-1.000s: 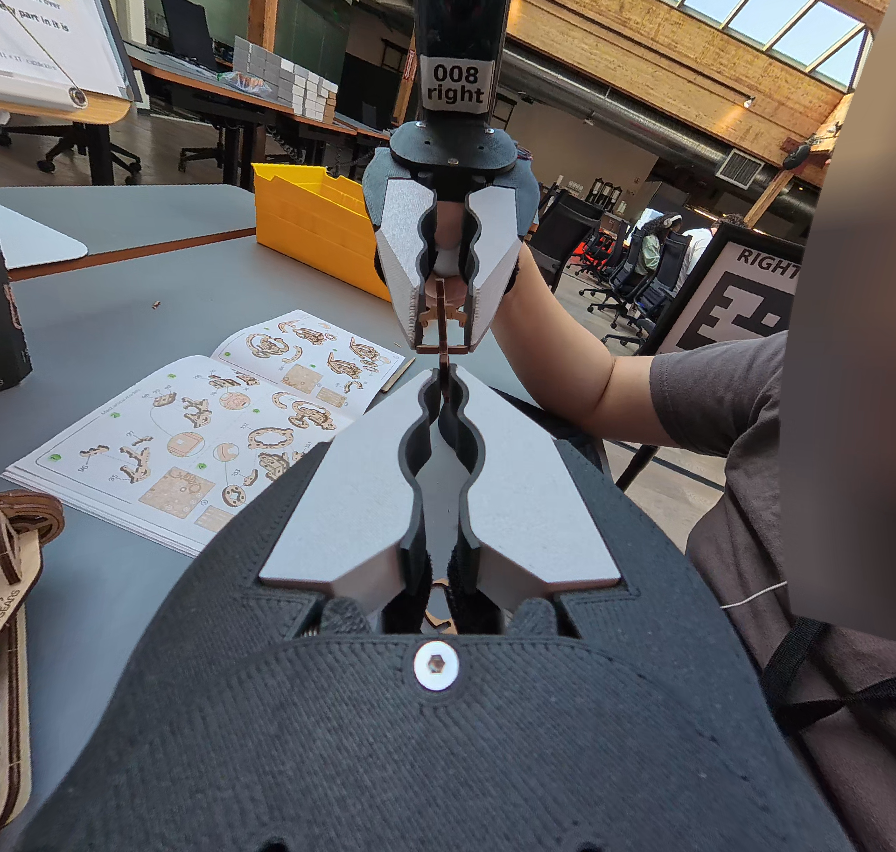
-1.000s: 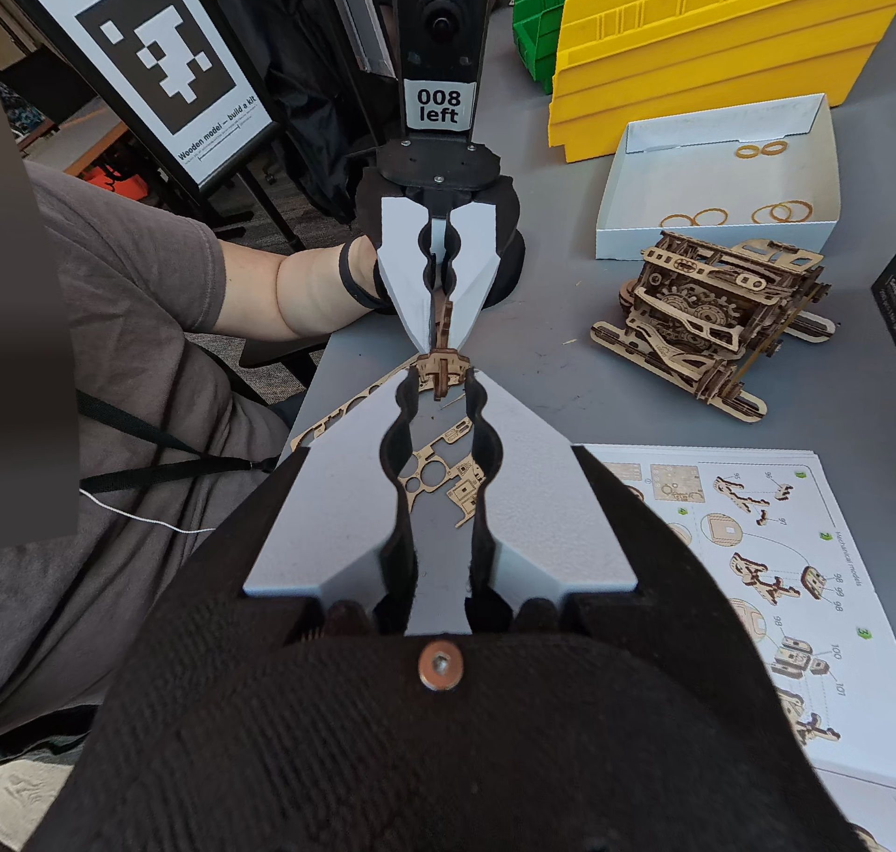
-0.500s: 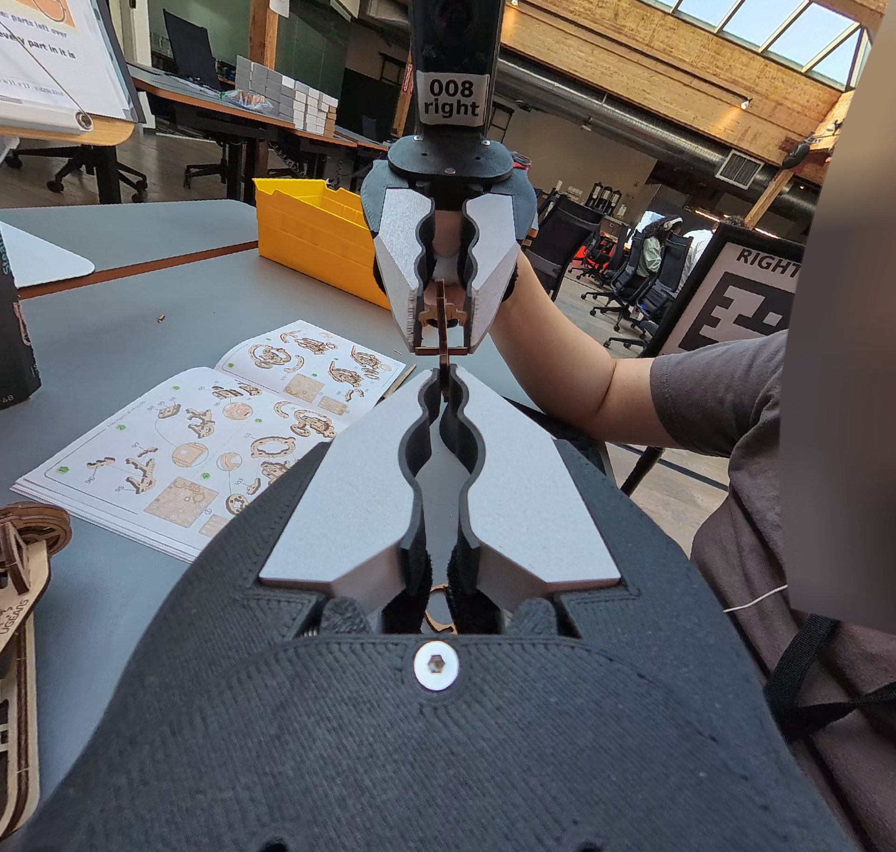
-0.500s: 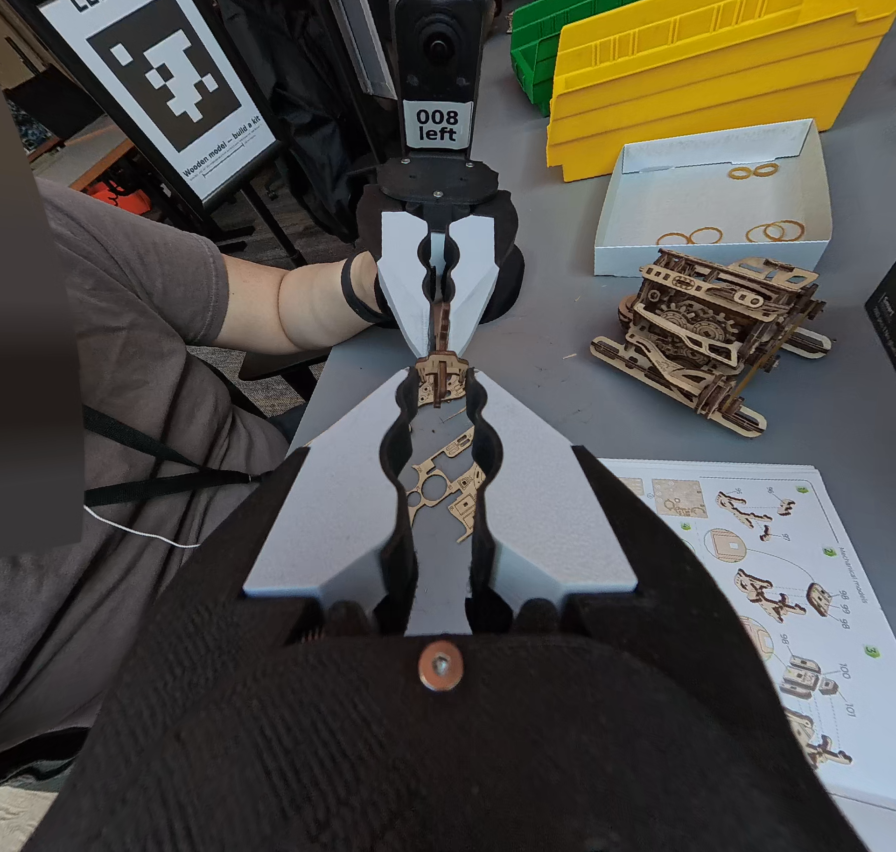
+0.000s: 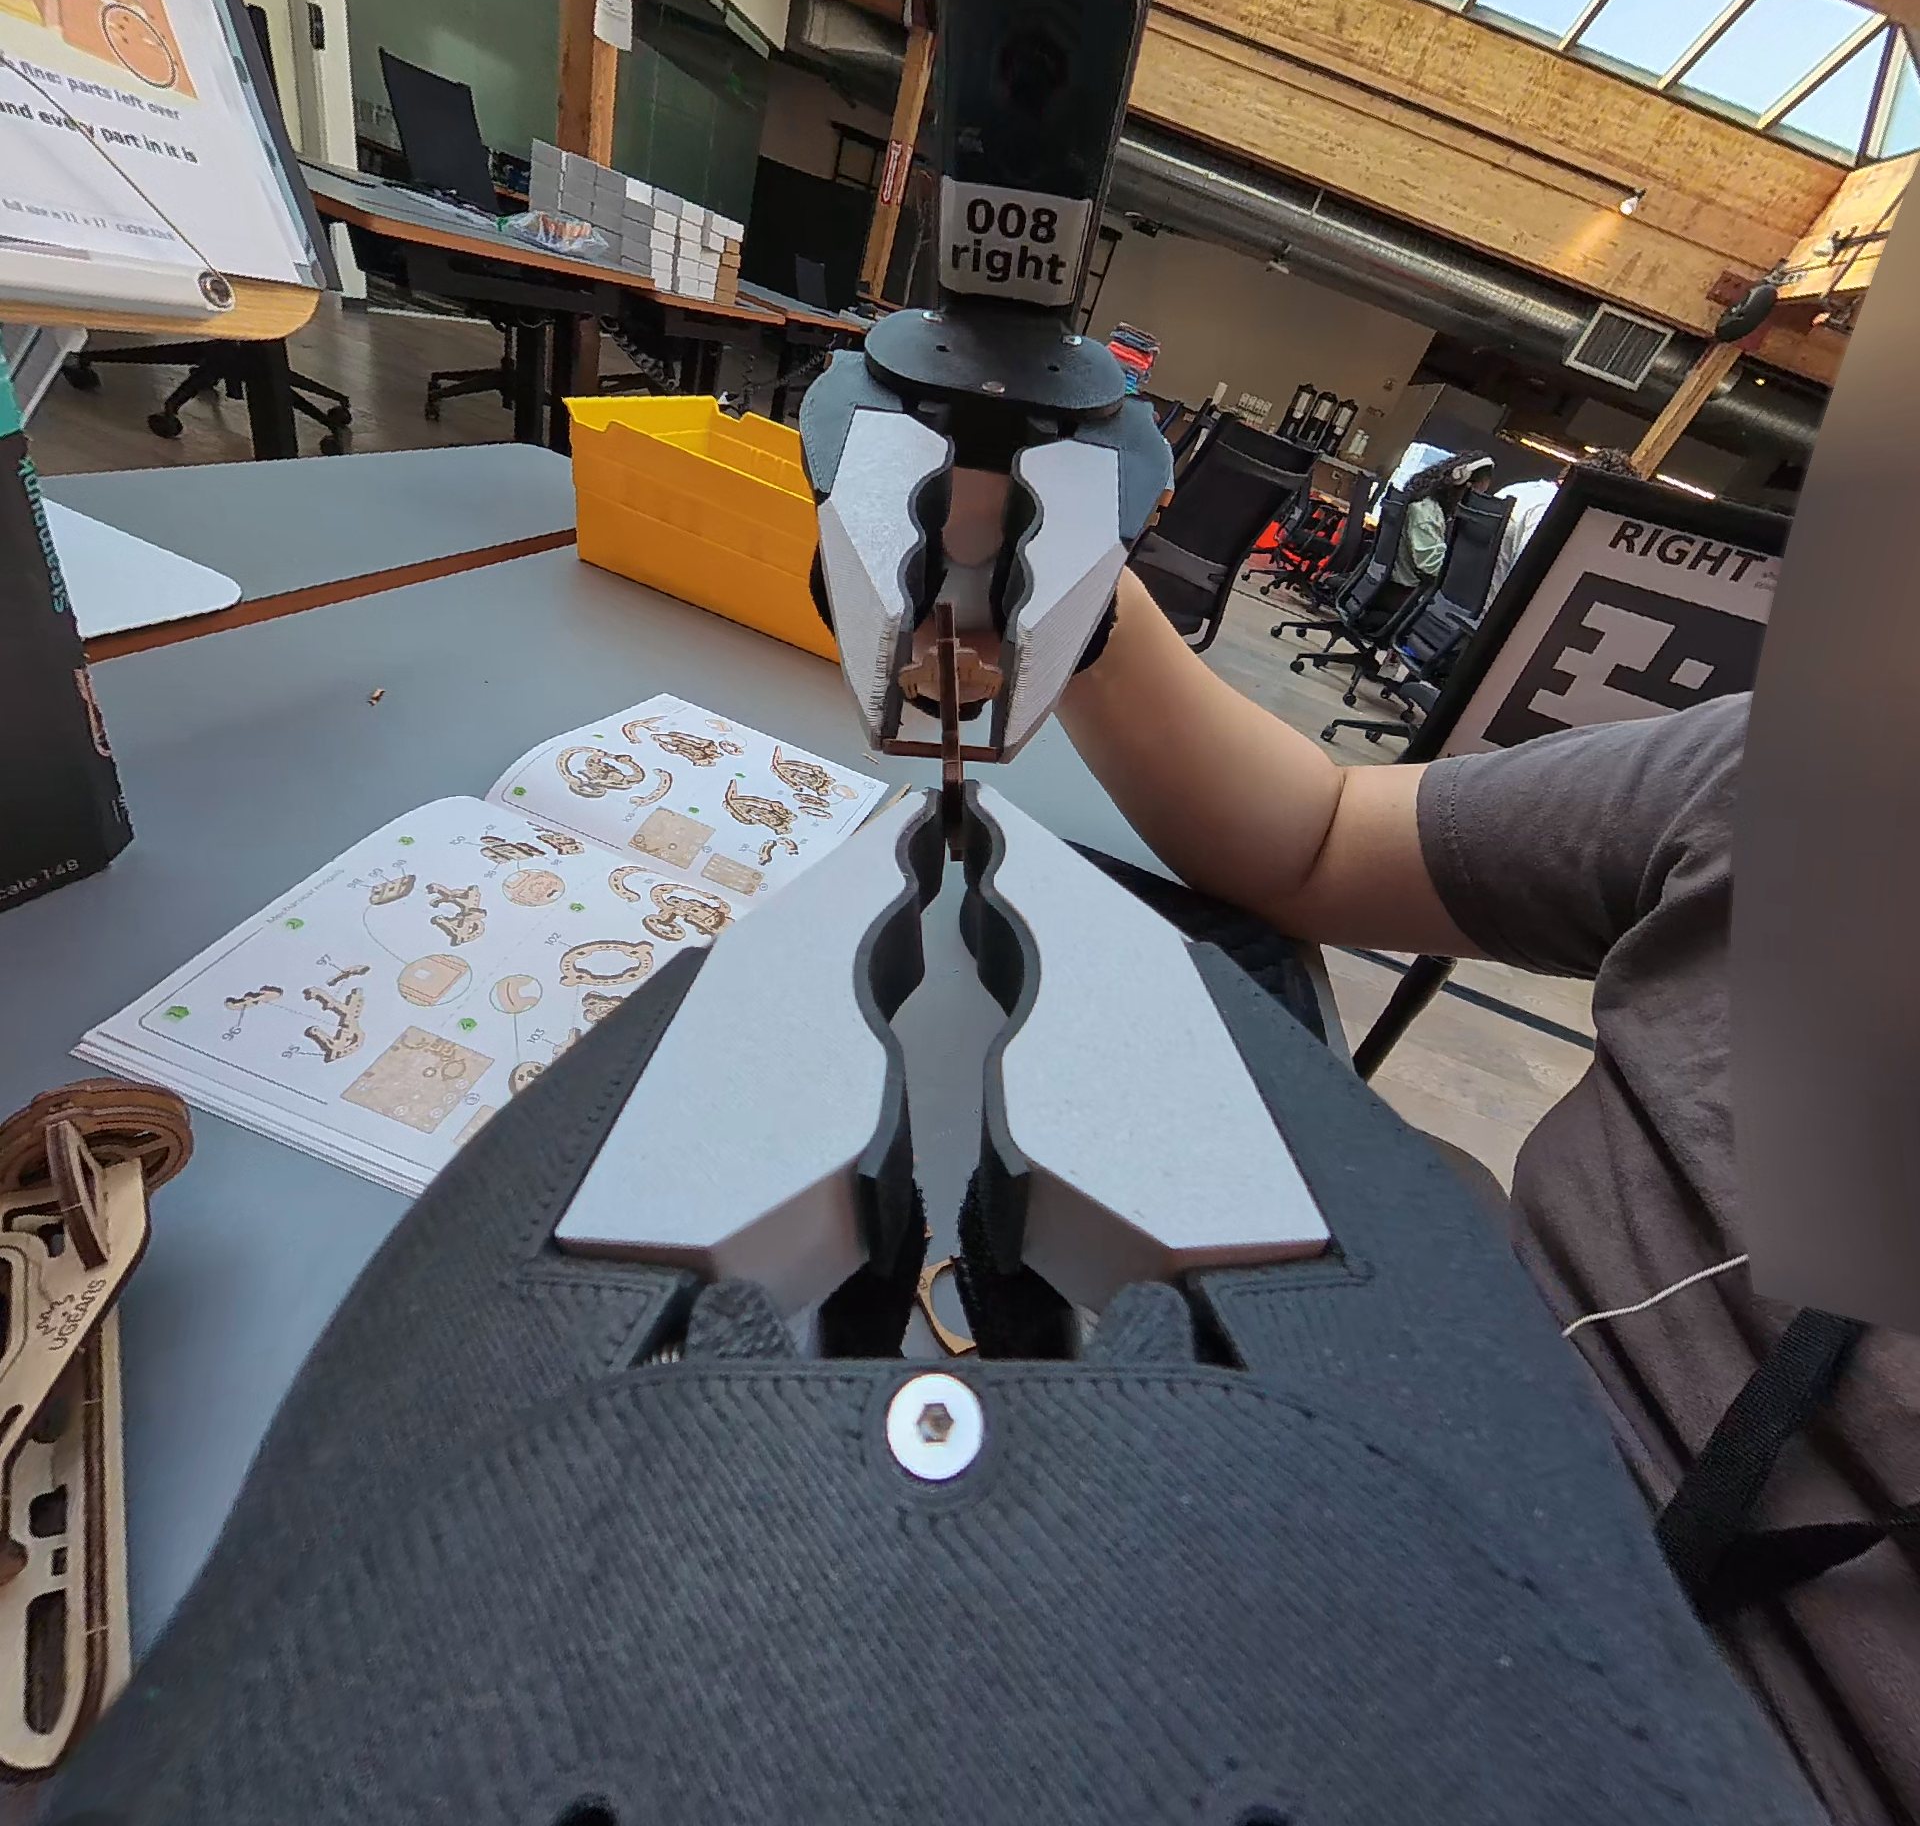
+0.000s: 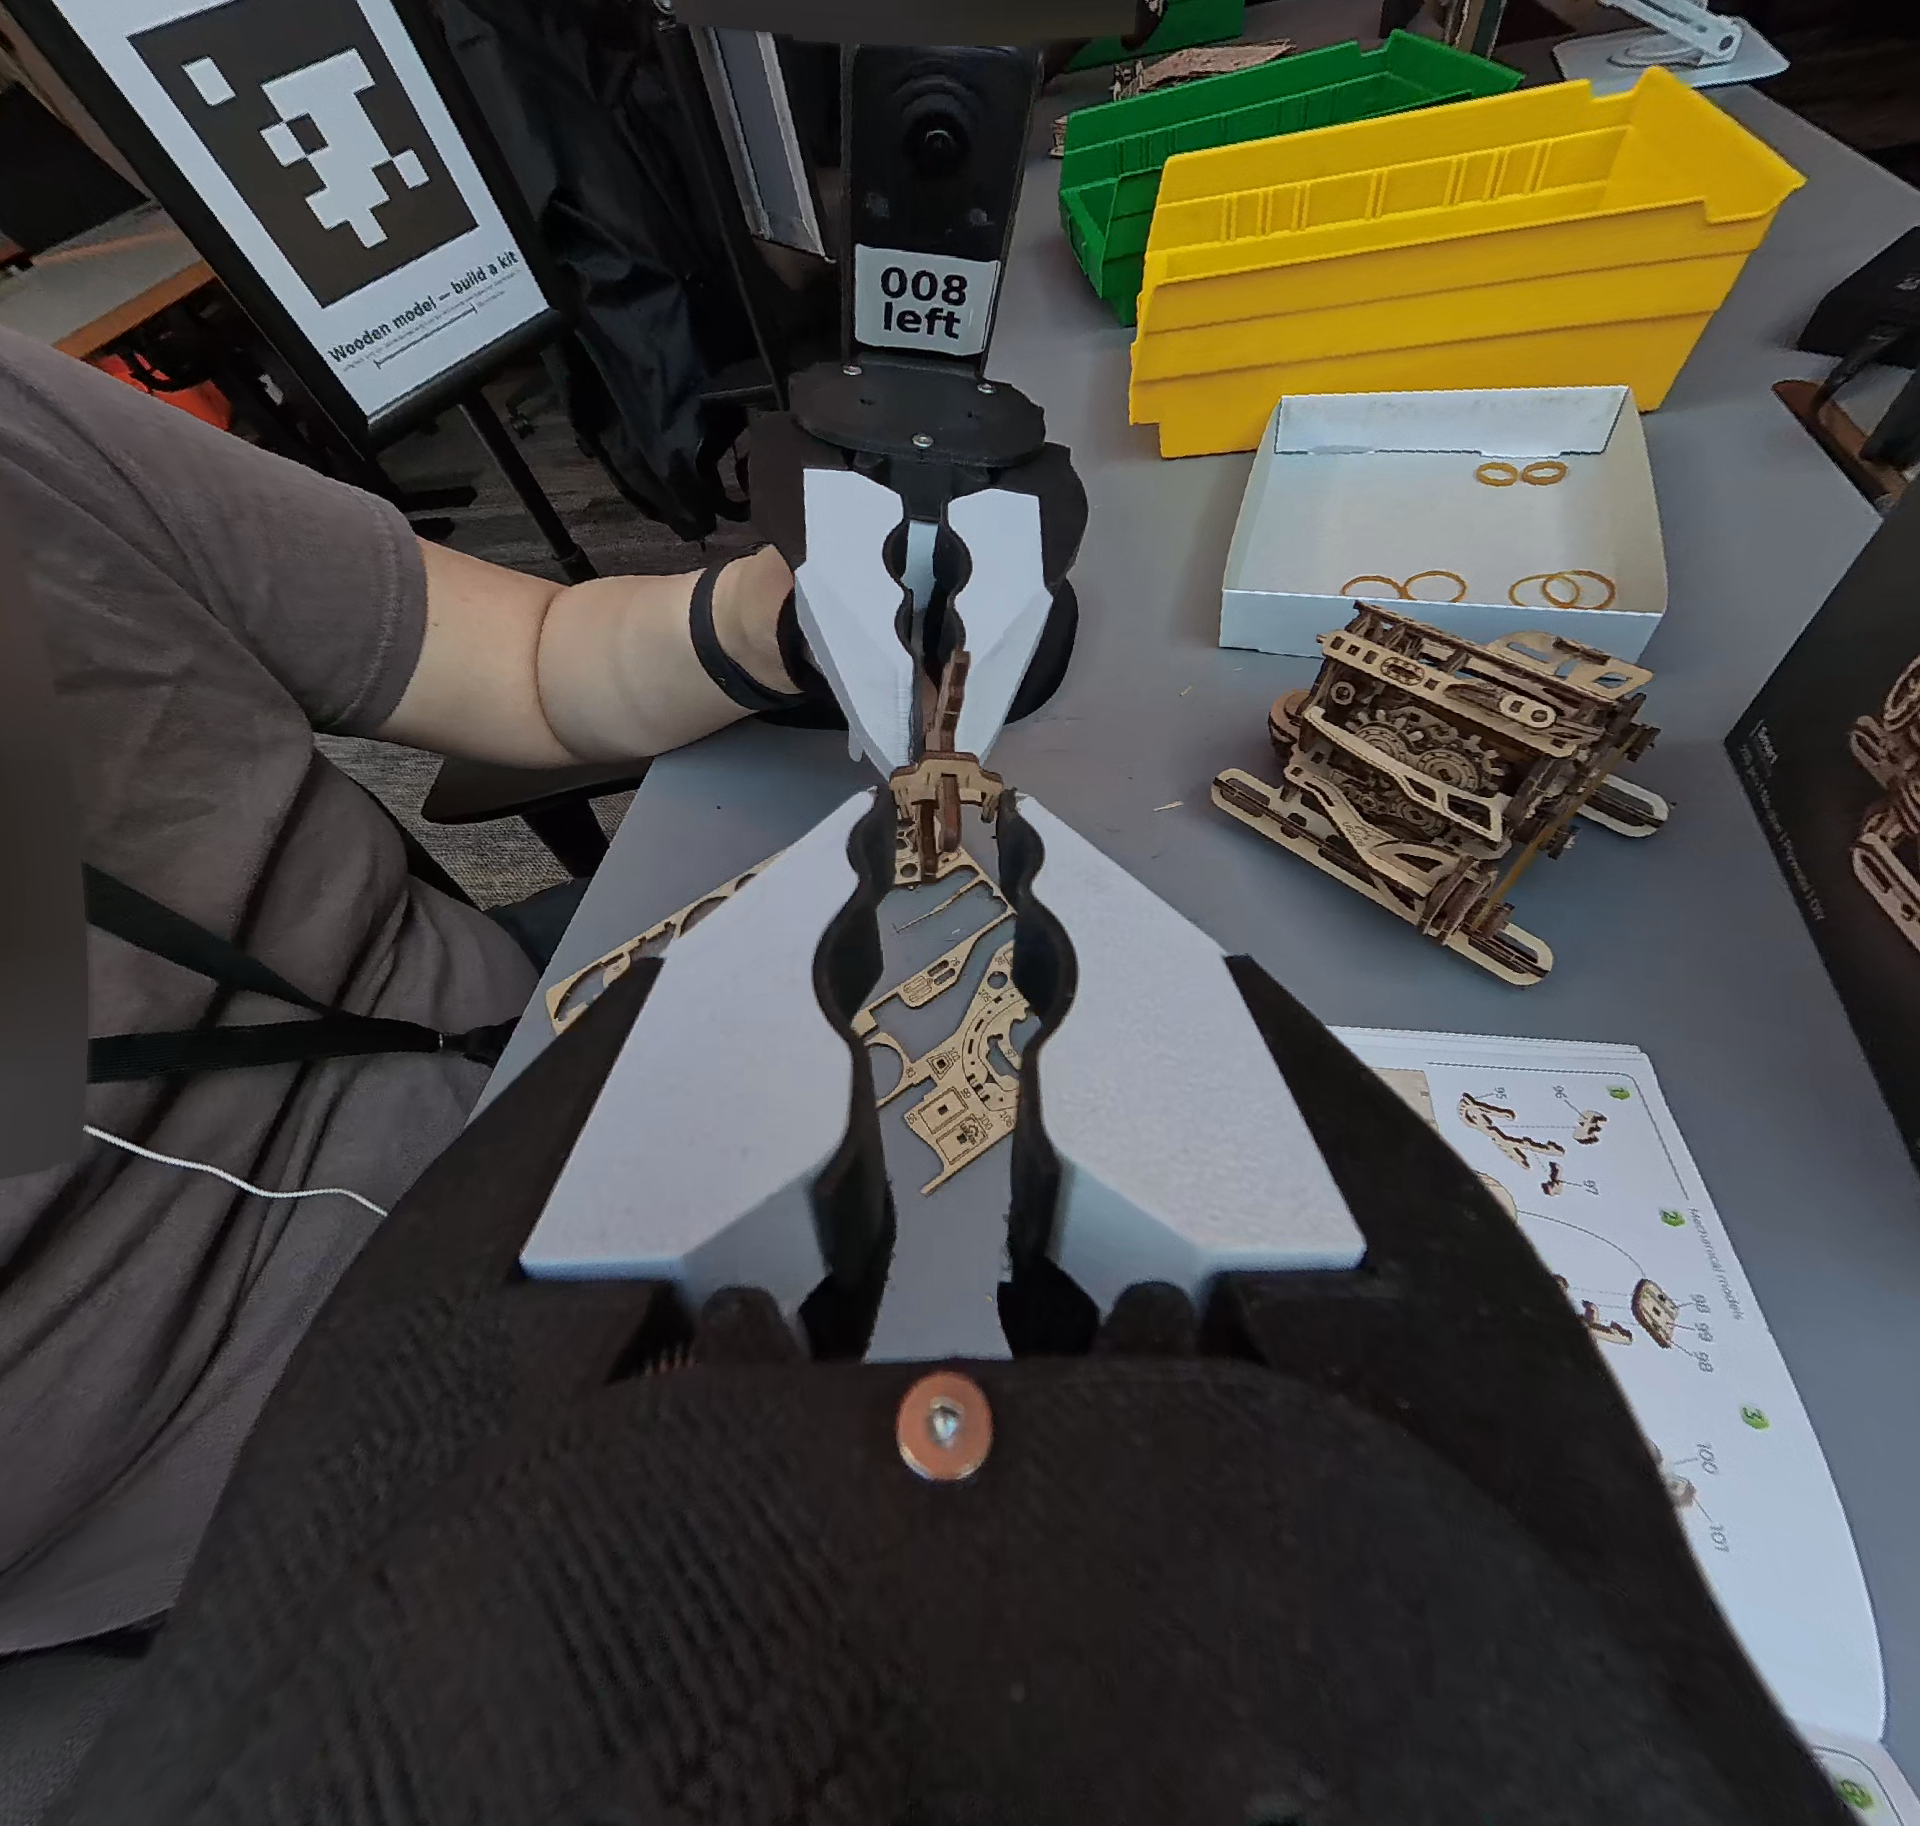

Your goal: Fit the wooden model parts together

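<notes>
My left gripper [image 5: 951, 808] is shut on a thin flat wooden part [image 5: 949, 777], seen edge-on. Facing it tip to tip, my right gripper [image 5: 943, 740] is shut on a small wooden sub-assembly [image 5: 951, 677]. In the right wrist view, my right gripper [image 6: 942, 800] pinches that sub-assembly [image 6: 935, 787] by its sides. The left gripper [image 6: 928, 753] holds the thin part [image 6: 952, 696] upright against it. The two pieces touch in mid-air above the grey table's [image 6: 1143, 737] near edge. How deep the thin part sits is hidden.
An open instruction booklet [image 5: 499, 935] lies on the table. A part-built wooden model [image 6: 1455, 768], a white tray [image 6: 1299, 623] with rubber bands, yellow [image 6: 1434, 259] and green [image 6: 1247, 124] bins stand behind. A laser-cut parts sheet [image 6: 956, 1080] lies below my right gripper. A black box [image 6: 1849, 841] stands at the right. My two grippers' fingertips are within a few centimetres of each other. Left tips and right tips are each some 20 cm from the part-built wooden model [image 6: 1455, 768].
Both grippers stay shut and tip to tip with their parts touching. The pair has drifted slightly over the table, so the booklet and bins shift in both views.
</notes>
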Demonstrator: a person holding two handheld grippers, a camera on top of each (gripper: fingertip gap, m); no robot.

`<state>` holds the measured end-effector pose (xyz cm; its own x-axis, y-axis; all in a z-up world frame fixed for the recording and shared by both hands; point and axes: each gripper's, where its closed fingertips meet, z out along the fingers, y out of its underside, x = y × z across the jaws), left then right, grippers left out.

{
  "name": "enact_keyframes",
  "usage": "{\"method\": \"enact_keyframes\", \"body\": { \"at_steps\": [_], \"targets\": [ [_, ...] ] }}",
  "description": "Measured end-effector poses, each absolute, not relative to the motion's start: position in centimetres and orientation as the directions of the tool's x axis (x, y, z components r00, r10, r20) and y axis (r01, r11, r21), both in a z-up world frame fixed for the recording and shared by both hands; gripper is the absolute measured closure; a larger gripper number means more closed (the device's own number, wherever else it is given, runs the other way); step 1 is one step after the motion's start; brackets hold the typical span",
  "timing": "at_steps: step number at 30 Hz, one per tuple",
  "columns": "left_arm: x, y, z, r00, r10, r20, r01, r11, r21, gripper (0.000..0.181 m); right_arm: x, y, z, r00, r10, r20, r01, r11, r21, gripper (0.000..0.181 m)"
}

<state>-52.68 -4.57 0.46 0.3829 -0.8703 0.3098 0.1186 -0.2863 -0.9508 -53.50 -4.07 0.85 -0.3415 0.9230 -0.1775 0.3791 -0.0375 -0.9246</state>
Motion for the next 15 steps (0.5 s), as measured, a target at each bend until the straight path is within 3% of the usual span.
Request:
{"method": "enact_keyframes", "body": {
  "at_steps": [15],
  "targets": [
    [-52.64,-4.77,0.72,0.405,-0.883,0.239,0.092,-0.220,-0.971,0.181,-53.49,-4.45,1.24,-0.381,0.897,-0.222,0.330,-0.092,-0.939,0.164]
  ]
}}
